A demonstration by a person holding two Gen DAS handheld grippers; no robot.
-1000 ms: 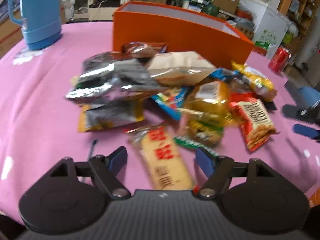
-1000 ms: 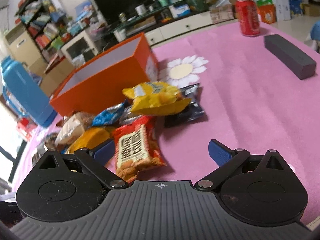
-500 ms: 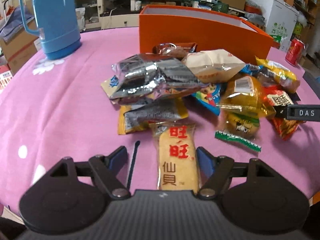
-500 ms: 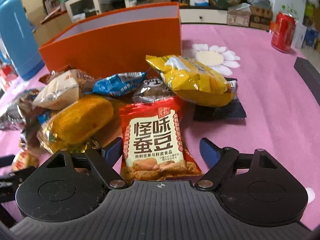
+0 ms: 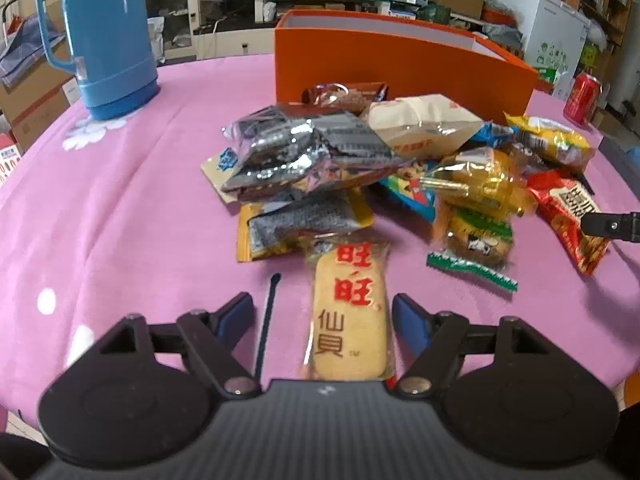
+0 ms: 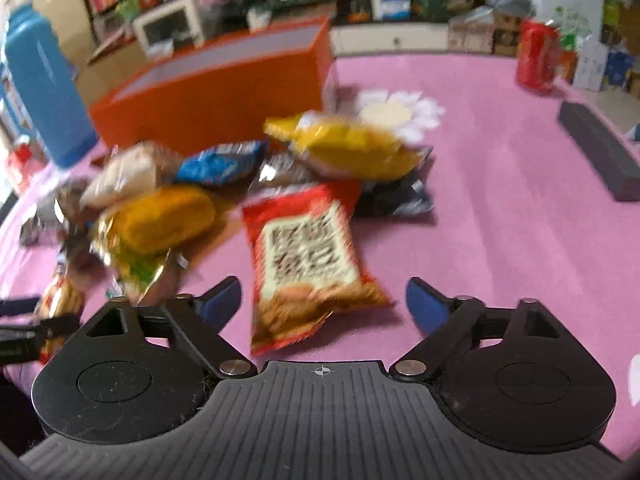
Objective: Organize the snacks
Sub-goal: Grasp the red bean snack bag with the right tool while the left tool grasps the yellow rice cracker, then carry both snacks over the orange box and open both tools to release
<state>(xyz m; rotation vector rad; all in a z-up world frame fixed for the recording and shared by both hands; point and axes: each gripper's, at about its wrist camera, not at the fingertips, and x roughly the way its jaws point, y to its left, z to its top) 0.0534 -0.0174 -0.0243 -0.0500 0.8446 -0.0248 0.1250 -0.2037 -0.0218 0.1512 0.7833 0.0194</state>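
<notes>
A pile of snack packets [image 5: 320, 160] lies on the pink tablecloth in front of an open orange box [image 5: 400, 68]. My left gripper [image 5: 322, 316] is open and low over the cloth. A pale rice-cracker packet [image 5: 348, 312] with red characters lies between its fingers, close to the right pad and well clear of the left one. My right gripper [image 6: 324, 302] has its jaws opening around a red snack packet [image 6: 308, 248]; neither pad presses on it. The orange box [image 6: 212, 96] stands behind the pile in this view too.
A blue thermos [image 5: 108, 32] stands at the far left and a red can [image 6: 536, 56] at the far right. On the cloth to the right lies a dark grey block [image 6: 600, 152]. A thin black stick [image 5: 266, 320] lies beside the cracker packet.
The left view swung so that the cracker packet now lies centred between its fingers. The right gripper turned toward the red packet, narrowed its jaws, then widened them; the view is now blurred and tilted.
</notes>
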